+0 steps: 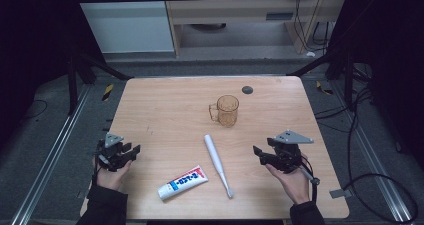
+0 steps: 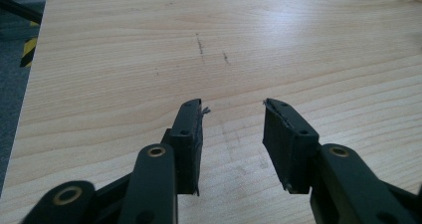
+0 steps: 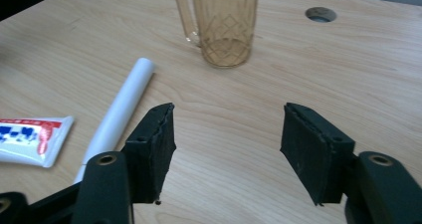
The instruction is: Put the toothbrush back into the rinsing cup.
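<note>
On the table (image 1: 165, 105), the mug (image 1: 227, 110) stands toward the far side. The toothbrush (image 1: 218, 165) lies nearer, in front of it. The toothpaste tube (image 1: 183, 182) lies just left of the toothbrush, close to the near edge.

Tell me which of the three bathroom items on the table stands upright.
The amber glass mug, standing mouth up toward the table's far side. The white toothbrush and the toothpaste tube both lie flat nearer the person, between the two open grippers.
</note>
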`<state>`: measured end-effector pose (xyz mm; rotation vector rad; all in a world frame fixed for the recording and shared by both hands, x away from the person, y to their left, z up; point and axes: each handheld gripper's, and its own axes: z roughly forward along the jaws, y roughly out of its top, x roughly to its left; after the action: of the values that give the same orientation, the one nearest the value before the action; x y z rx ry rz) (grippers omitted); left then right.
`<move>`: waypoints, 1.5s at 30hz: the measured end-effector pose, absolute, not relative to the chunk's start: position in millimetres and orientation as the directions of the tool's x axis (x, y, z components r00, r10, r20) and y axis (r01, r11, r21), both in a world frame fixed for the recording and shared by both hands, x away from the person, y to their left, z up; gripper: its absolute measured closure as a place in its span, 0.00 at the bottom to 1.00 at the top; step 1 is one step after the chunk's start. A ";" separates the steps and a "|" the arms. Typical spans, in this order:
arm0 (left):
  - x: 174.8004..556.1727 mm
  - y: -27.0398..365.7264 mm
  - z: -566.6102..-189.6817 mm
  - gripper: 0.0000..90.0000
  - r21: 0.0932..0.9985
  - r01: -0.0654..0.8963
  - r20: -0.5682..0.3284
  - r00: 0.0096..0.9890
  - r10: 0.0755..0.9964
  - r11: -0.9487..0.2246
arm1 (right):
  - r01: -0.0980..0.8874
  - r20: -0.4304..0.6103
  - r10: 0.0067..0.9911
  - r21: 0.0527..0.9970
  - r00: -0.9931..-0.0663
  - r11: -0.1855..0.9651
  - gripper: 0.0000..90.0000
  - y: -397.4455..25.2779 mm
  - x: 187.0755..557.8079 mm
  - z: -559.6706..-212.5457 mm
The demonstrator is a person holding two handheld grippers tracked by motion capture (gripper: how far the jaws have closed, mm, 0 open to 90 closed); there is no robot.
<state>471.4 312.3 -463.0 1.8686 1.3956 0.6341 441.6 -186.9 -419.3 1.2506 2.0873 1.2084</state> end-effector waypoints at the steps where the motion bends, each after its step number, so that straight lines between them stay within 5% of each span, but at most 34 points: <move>1: 471.5 312.2 -463.1 0.66 0.778 0.607 -0.029 0.294 0.955 -0.163 | 0.493 0.075 0.859 0.843 -0.506 0.217 0.45 -186.9 441.6 -419.3; 45: 472.2 314.3 -465.1 0.68 0.763 0.625 -0.030 0.288 0.957 -0.164 | 0.585 0.087 0.800 0.728 -0.594 0.356 0.58 -75.3 474.0 -440.5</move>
<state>472.2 314.3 -465.1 1.8801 1.4180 0.6231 474.0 -75.3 -440.5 1.2316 2.3380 1.0777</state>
